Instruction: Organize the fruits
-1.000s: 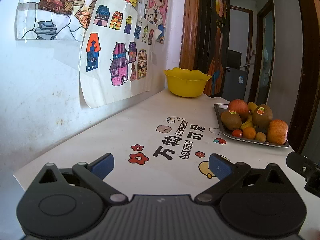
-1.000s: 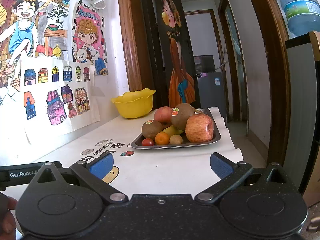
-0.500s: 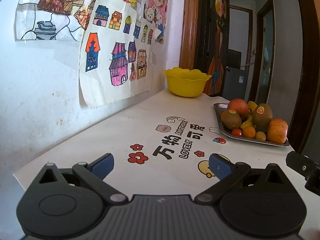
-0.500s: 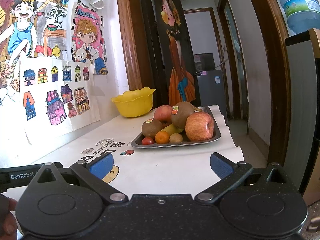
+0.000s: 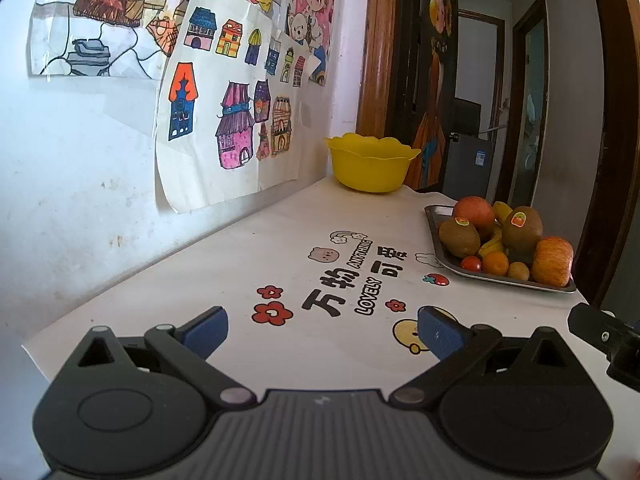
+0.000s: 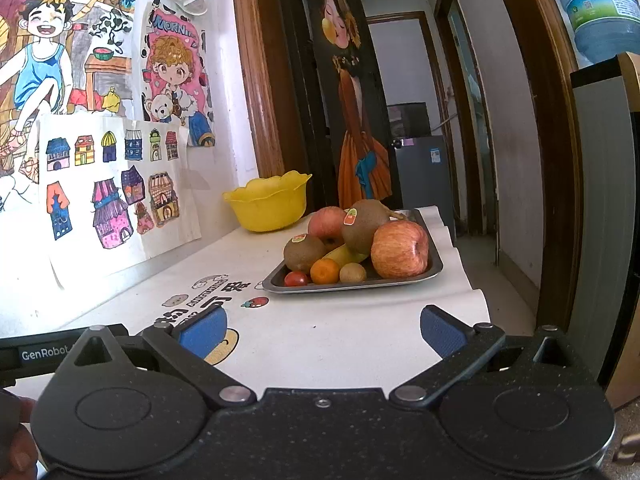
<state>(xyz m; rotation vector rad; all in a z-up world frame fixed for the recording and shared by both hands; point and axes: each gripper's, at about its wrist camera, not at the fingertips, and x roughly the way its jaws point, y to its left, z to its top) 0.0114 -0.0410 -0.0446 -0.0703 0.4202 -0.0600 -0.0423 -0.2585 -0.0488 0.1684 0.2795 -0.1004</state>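
The white printed tabletop (image 5: 248, 248) carries a yellow bowl (image 5: 372, 164) at upper centre and a metal fruit tray (image 5: 436, 232) at right.

We hold the left gripper (image 5: 322, 332) and right gripper (image 6: 322, 330) level, side by side, jaws spread wide, gripping nothing.

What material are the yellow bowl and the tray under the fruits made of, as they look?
The yellow bowl looks like plastic: uniform bright colour, thin scalloped rim, soft sheen. The tray looks like metal, probably steel: dark grey, thin rolled edge, dull reflections on its bare floor in the left wrist view. Neither can be confirmed from the pictures alone.
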